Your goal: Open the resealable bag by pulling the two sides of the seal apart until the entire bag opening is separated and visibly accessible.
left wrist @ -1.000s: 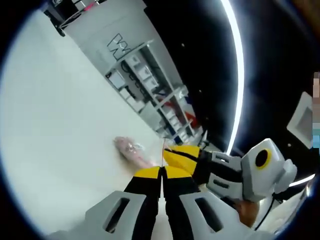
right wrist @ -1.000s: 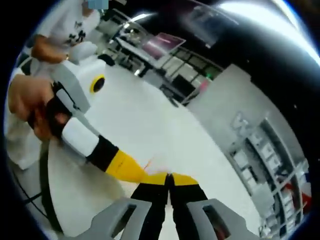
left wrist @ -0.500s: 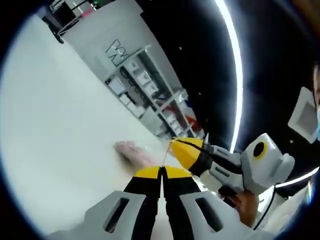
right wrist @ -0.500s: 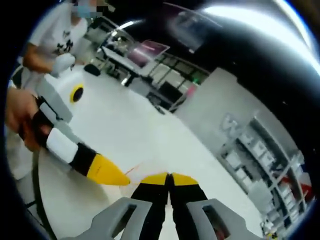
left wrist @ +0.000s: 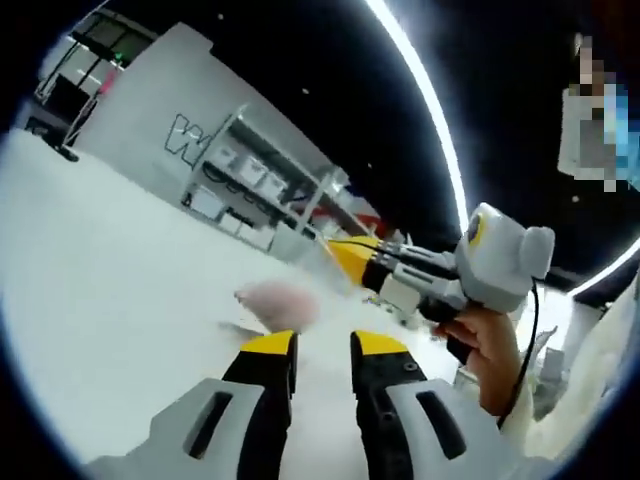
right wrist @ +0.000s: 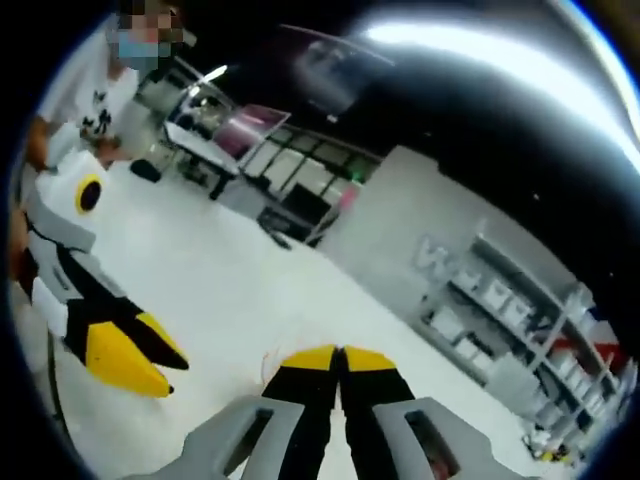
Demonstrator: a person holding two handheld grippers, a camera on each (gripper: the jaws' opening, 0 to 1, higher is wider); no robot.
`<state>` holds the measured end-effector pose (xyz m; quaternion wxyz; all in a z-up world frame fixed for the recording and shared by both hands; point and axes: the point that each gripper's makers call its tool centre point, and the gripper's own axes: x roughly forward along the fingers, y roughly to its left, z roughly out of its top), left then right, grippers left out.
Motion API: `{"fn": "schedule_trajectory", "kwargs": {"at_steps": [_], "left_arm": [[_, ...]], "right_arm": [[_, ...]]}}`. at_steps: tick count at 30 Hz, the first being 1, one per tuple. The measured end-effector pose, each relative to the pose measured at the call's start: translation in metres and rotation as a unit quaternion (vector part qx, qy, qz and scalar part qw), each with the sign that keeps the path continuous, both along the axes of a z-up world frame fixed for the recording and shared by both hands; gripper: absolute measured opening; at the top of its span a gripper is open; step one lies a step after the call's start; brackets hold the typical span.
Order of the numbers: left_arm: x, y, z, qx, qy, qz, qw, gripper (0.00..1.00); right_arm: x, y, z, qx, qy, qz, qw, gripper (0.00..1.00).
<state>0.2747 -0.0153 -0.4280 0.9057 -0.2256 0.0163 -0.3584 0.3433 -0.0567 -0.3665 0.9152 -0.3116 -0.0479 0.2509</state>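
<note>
two hand-held grippers [left wrist: 322, 345] [right wrist: 338, 357], one bag [left wrist: 277, 303]

white table [left wrist: 100, 300]; grey shelving [right wrist: 510, 320]

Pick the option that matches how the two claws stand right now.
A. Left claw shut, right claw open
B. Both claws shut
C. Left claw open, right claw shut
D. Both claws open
C. In the left gripper view the left claw shows a clear gap between its yellow tips, with the pink bag lying on the white table beyond them, while in the right gripper view the right claw has its tips pressed together.
</note>
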Motion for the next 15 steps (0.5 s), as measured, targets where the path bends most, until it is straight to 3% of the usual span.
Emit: {"fn": "schedule_trajectory", "kwargs": {"at_steps": [3, 12, 15], "left_arm": [[-0.001, 0.004, 0.006, 0.009, -0.019, 0.012, 0.9997, 0.25], [-0.004, 0.026, 0.019, 0.002, -0.058, 0.055, 0.9968, 0.38], [-0.005, 0.03, 0.022, 0.008, -0.067, 0.066, 0.9956, 0.47]], "right_arm": [[-0.001, 0.002, 0.011, 0.026, -0.005, 0.013, 0.9996, 0.0], [-0.007, 0.013, 0.037, 0.032, -0.033, 0.039, 0.9982, 0.0], [-0.007, 0.015, 0.049, 0.036, -0.044, 0.045, 0.9974, 0.0]]}}
